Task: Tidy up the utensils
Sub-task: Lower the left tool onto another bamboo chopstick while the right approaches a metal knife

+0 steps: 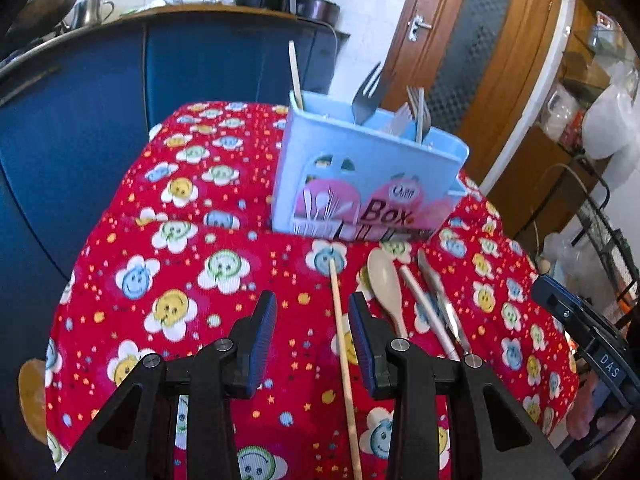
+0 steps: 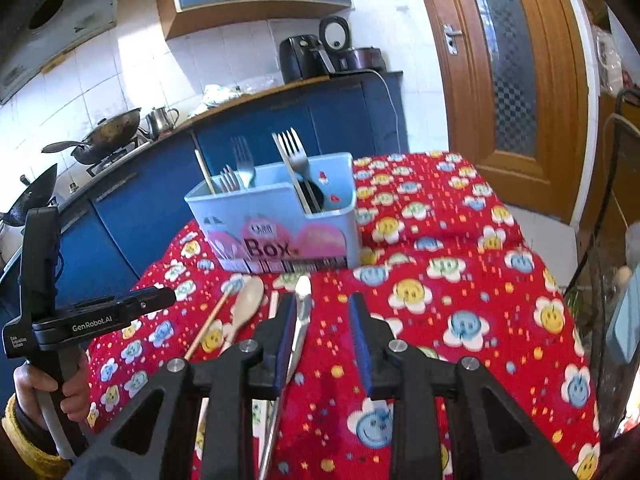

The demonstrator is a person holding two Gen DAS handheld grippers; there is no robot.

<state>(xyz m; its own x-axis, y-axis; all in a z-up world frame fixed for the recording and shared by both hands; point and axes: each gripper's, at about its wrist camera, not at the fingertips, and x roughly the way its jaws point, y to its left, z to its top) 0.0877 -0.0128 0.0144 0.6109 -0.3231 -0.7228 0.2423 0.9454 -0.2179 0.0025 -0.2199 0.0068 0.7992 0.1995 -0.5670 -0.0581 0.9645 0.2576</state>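
A light blue utensil box (image 1: 360, 176) (image 2: 280, 220) stands on the red flowered cloth (image 1: 200, 280), holding several forks and a chopstick. In front of it lie a wooden chopstick (image 1: 340, 332), a wooden spoon (image 1: 384, 280), a white stick (image 1: 424, 308) and a metal knife (image 1: 440, 300). My left gripper (image 1: 312, 298) is open low over the cloth, the wooden chopstick running between its pads untouched. My right gripper (image 2: 322, 304) is open around the knife (image 2: 303, 296), which lies close against the left pad; the right pad stands clear of it.
A hand (image 2: 60, 392) holds the left gripper's handle at the lower left. Behind the table runs a blue counter (image 2: 280, 112) with a wok (image 2: 108, 136), a kettle and an air fryer. A wooden door (image 2: 500, 80) stands at the back right, a wire rack (image 1: 600, 232) beside the table.
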